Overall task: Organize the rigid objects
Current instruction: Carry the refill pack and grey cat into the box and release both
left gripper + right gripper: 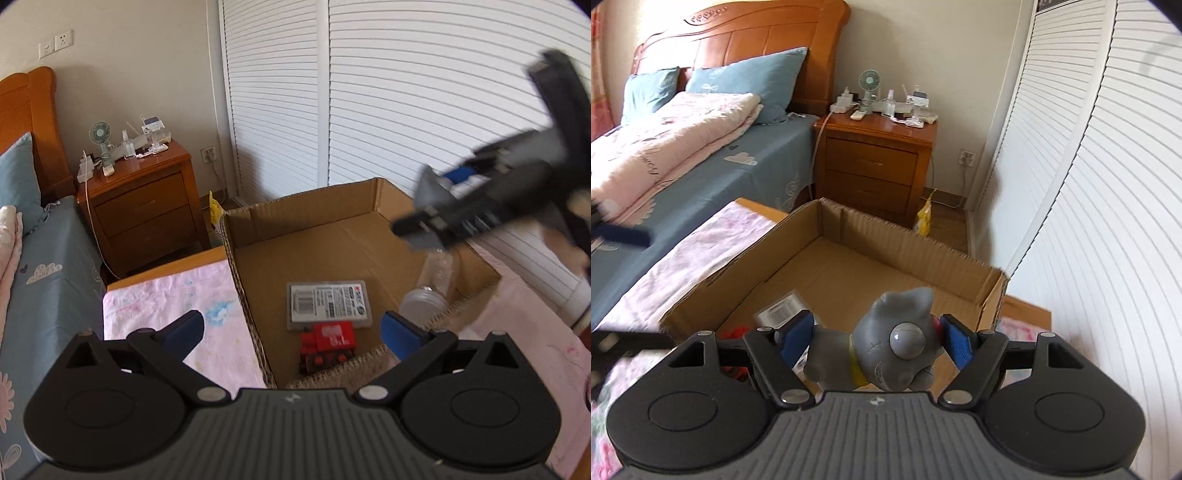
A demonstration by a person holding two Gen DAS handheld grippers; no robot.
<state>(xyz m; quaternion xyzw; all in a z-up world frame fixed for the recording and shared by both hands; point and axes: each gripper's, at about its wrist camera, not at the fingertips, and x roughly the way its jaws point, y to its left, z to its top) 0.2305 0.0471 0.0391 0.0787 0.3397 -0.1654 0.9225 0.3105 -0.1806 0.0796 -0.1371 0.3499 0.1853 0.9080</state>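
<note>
Right, your right gripper [877,341] is clamped on the grey cat figure [886,350], pads on its rear and its head, poised above the near end of the cardboard box [908,236]. It looks like light hollow vinyl with a rounded, slick head, so you want the pads lower on the body, not the bulging eye. Your left gripper [291,332] is spread wide with nothing between the pads. Just beyond its tips, inside the box, sit the red toy truck [327,345], then the flat labelled case [328,304], with a clear plastic bottle [430,291] off to the right.
</note>
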